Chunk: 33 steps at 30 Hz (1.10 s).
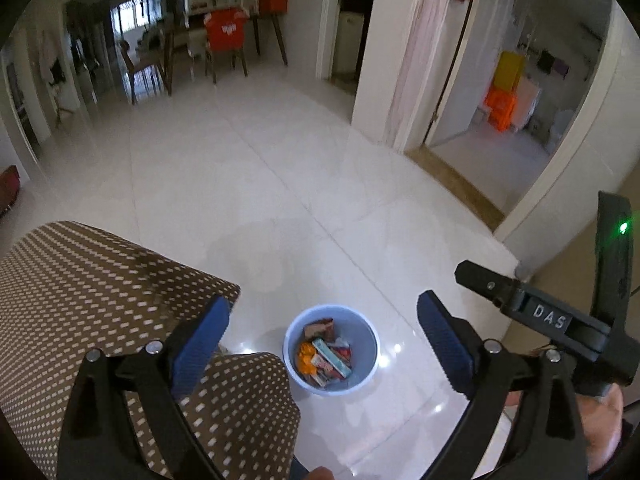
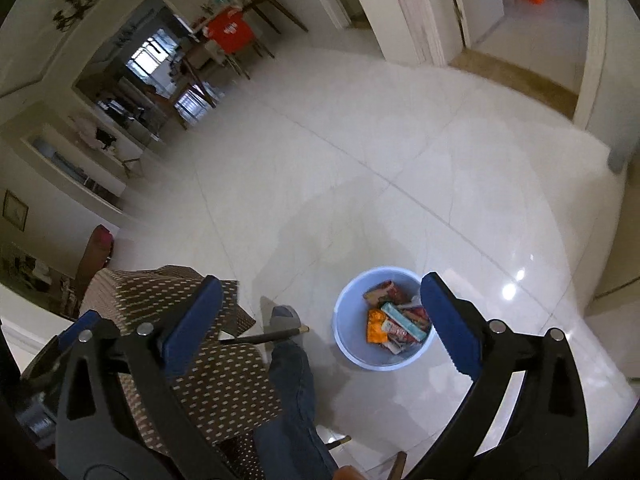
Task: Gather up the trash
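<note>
A light blue bin (image 1: 296,334) stands on the white tiled floor and holds several wrappers and small boxes (image 1: 326,354). My left gripper (image 1: 322,338) is high above it, open and empty, with the bin between its blue pads. In the right wrist view the same bin (image 2: 348,330) with its trash (image 2: 396,322) lies below my right gripper (image 2: 320,318), which is also open and empty. The right gripper's body (image 1: 556,320) shows at the right of the left wrist view.
A table under a brown cloth with white dots (image 1: 80,280) is at the lower left, also in the right wrist view (image 2: 224,376). A person's leg in jeans and a grey shoe (image 2: 286,320) are beside the bin. A doorway (image 1: 492,120) opens at the right; chairs (image 1: 224,40) stand far back.
</note>
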Each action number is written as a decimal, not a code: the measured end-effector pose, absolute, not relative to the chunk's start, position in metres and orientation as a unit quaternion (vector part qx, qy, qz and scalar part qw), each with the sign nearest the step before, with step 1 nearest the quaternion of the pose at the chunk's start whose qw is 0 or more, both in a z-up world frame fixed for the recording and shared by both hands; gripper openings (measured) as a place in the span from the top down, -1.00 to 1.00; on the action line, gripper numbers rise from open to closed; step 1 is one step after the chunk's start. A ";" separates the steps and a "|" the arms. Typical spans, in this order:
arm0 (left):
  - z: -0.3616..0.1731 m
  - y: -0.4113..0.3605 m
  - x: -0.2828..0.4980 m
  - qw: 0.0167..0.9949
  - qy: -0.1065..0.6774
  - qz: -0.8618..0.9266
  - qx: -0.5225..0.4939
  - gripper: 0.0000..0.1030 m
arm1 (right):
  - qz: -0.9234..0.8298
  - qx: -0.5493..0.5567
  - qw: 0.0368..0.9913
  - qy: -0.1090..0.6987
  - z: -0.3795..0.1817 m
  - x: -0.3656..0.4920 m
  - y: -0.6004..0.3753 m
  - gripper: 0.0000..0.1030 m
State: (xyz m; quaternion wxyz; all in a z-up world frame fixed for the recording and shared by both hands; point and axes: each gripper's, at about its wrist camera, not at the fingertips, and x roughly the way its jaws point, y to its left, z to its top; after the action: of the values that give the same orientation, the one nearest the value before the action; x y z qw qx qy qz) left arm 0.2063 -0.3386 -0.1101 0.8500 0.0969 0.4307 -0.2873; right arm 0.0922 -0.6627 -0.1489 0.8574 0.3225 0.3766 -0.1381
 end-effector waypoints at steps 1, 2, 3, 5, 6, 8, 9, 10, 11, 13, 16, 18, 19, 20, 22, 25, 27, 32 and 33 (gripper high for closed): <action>-0.098 -0.326 0.198 0.861 0.413 -0.283 0.089 -0.81 | -0.136 0.314 0.864 0.370 -0.138 0.089 -0.656 -0.88; -0.092 -0.318 0.193 0.867 0.403 -0.281 0.085 -0.81 | -0.132 0.302 0.873 0.361 -0.123 0.086 -0.645 -0.88; -0.084 -0.309 0.187 0.875 0.390 -0.277 0.079 -0.81 | -0.129 0.294 0.878 0.355 -0.113 0.083 -0.638 -0.88; -0.066 -0.286 0.172 0.892 0.361 -0.263 0.073 -0.81 | -0.123 0.276 0.890 0.341 -0.091 0.077 -0.619 -0.88; -0.056 -0.273 0.164 0.899 0.347 -0.255 0.078 -0.82 | -0.122 0.266 0.896 0.333 -0.078 0.072 -0.609 -0.88; -0.044 -0.255 0.151 0.908 0.330 -0.244 0.082 -0.82 | -0.118 0.247 0.907 0.320 -0.056 0.064 -0.589 -0.88; -0.033 -0.239 0.142 0.916 0.315 -0.234 0.079 -0.82 | -0.116 0.234 0.914 0.310 -0.043 0.058 -0.575 -0.88; -0.027 -0.229 0.136 0.921 0.307 -0.228 0.075 -0.82 | -0.111 0.222 0.921 0.301 -0.032 0.053 -0.562 -0.88; -0.019 -0.218 0.129 0.926 0.299 -0.221 0.071 -0.82 | -0.106 0.213 0.926 0.295 -0.024 0.049 -0.552 -0.88; -0.003 -0.192 0.114 0.936 0.282 -0.200 0.060 -0.82 | -0.087 0.183 0.940 0.275 -0.003 0.038 -0.522 -0.88; 0.019 -0.160 0.093 0.948 0.269 -0.164 0.052 -0.82 | -0.070 0.153 0.952 0.256 0.017 0.026 -0.490 -0.88; 0.030 -0.142 0.080 0.955 0.254 -0.144 0.041 -0.83 | -0.062 0.133 0.959 0.243 0.028 0.016 -0.469 -0.88; 0.037 -0.132 0.071 0.960 0.245 -0.130 0.035 -0.85 | -0.061 0.127 0.960 0.240 0.030 0.013 -0.464 -0.88; 0.042 -0.125 0.063 0.964 0.237 -0.121 0.032 -0.86 | -0.060 0.122 0.962 0.236 0.033 0.009 -0.457 -0.88; 0.052 -0.110 0.047 0.970 0.218 -0.101 0.031 -0.87 | -0.057 0.111 0.966 0.226 0.039 0.001 -0.442 -0.88; 0.065 -0.094 0.027 0.977 0.196 -0.078 0.029 -0.90 | -0.060 0.090 0.971 0.215 0.045 -0.012 -0.425 -0.88; 0.073 -0.083 0.013 0.981 0.181 -0.066 0.023 -0.90 | -0.063 0.079 0.973 0.206 0.048 -0.022 -0.414 -0.88; 0.089 -0.063 -0.013 0.987 0.152 -0.051 0.011 -0.91 | -0.070 0.065 0.978 0.184 0.054 -0.048 -0.392 -0.88; 0.090 -0.061 -0.016 0.988 0.149 -0.050 0.010 -0.91 | -0.070 0.065 0.978 0.184 0.054 -0.048 -0.392 -0.88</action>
State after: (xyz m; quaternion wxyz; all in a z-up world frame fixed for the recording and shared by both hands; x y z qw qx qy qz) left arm -0.0158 -0.0607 0.0899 0.9876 0.0097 0.1485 -0.0503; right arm -0.0476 -0.3915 0.0545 0.9783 0.0648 0.1839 -0.0698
